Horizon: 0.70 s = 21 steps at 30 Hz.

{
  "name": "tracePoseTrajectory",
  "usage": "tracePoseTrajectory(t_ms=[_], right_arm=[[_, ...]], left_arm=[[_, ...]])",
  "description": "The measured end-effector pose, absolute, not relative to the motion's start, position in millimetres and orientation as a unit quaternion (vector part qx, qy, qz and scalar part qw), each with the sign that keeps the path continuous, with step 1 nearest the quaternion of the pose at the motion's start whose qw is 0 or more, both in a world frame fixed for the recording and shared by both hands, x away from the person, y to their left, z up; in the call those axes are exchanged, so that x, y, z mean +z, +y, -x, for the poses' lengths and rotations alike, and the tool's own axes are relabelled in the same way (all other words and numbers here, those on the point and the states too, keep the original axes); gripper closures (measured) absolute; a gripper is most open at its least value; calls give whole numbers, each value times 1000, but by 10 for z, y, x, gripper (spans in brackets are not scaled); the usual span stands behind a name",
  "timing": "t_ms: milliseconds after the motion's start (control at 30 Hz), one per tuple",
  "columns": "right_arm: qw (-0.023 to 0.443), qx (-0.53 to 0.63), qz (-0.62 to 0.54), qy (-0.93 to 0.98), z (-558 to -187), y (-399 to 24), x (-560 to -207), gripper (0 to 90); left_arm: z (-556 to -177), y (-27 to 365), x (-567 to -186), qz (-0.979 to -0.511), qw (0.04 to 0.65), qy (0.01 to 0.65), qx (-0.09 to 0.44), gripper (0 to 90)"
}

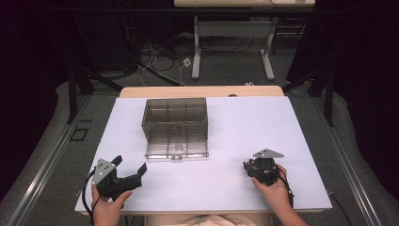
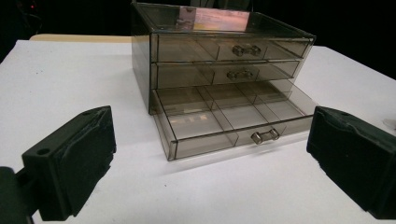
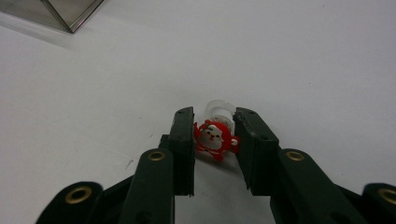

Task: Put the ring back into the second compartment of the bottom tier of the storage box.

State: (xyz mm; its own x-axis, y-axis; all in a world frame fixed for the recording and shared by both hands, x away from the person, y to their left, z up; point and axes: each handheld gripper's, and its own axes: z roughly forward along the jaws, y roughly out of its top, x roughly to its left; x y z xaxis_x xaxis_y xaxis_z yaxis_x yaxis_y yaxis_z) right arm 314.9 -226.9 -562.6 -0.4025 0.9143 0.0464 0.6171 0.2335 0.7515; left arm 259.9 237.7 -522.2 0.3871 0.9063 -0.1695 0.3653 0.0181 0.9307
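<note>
Right gripper (image 3: 214,140) has its jaws clamped on the small red Santa ring (image 3: 214,139) low over the tabletop (image 1: 221,122), the open bottom drawer (image 1: 177,149) lying up-left of it, nearer the left gripper (image 1: 129,167), jaws wide apart.

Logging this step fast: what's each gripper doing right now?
Left gripper: open, holding nothing.
Right gripper: jaws closed on a small red Santa figure on the table.

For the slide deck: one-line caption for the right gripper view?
Right gripper shut on a small red Santa ring lying on the white table.
</note>
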Motion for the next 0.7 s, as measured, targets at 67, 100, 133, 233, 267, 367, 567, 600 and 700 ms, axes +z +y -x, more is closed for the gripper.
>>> tracePoseTrajectory(t_ms=[67,100,133,233,267,367,567,600,700], right_arm=[[208,356,-505,758,-3150,-2269,-5624,691],[208,356,-505,758,-3150,-2269,-5624,691],[208,356,-506,758,-3148,-2268,-5624,691],[208,356,-506,758,-3148,-2267,-5624,691],[207,357,-507,756,-3148,-2265,-5624,691],[207,356,-507,757,-3147,-2265,-5622,692],[208,356,-506,758,-3147,-2265,-5622,692],[210,355,-506,758,-3149,-2266,-5624,692],[208,356,-506,758,-3147,-2266,-5622,692]], left_arm=[[-2599,2377,-5222,-651,520,489,260,14],[-2599,2377,-5222,-651,520,489,260,14],[-2600,2377,-5223,-650,520,489,260,14],[-2600,2376,-5222,-651,520,488,260,14],[-2599,2376,-5222,-651,520,488,260,14],[-2599,2376,-5222,-650,520,488,260,14],[-2600,2377,-5222,-650,520,489,260,14],[-2600,2377,-5222,-650,520,489,260,14],[-2600,2377,-5223,-650,520,489,260,14]])
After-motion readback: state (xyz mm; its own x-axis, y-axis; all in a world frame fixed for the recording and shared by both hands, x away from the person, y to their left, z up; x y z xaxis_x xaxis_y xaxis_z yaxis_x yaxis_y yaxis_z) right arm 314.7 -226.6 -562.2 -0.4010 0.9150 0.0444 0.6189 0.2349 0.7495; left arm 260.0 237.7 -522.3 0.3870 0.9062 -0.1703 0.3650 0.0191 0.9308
